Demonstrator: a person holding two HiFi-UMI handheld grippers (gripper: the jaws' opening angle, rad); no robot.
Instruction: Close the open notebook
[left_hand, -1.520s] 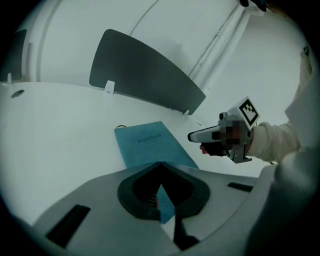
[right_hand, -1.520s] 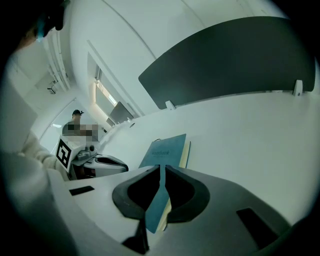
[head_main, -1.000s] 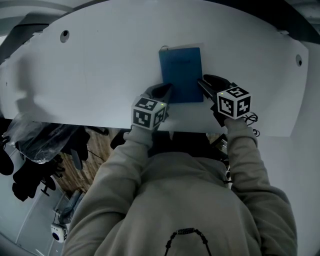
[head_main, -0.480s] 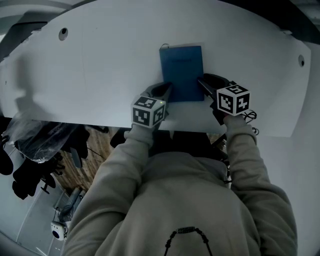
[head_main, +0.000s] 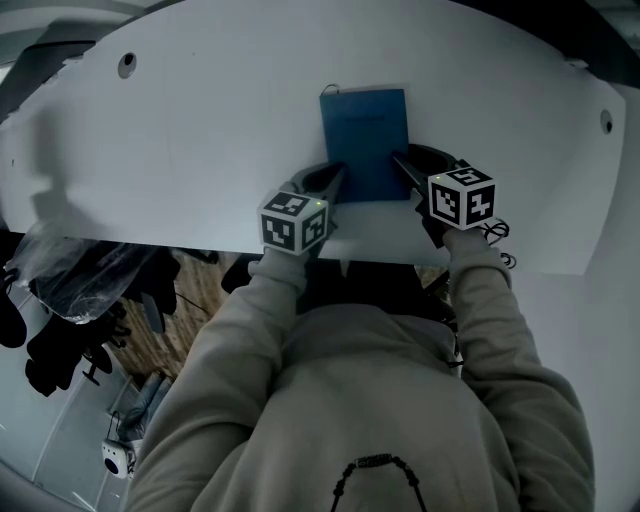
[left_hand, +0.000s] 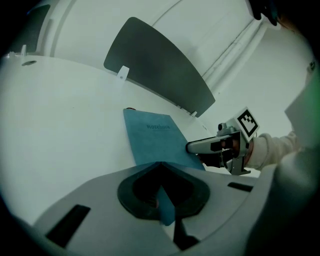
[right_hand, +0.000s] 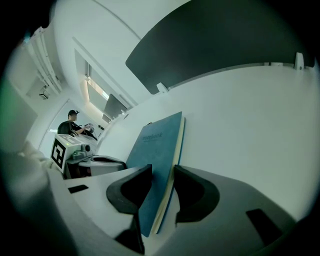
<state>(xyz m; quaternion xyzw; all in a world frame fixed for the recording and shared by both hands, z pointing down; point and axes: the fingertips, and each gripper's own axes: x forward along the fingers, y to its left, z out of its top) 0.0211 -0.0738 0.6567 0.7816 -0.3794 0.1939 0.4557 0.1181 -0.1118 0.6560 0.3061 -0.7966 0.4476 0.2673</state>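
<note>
Both the left gripper (head_main: 334, 182) and right gripper (head_main: 405, 167) clamp the closed notebook (head_main: 365, 140) on the white table (head_main: 200, 120).

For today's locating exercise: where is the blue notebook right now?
In the head view the notebook lies closed at the middle of the white table, its near corners caught in the left claw and right claw.
</note>
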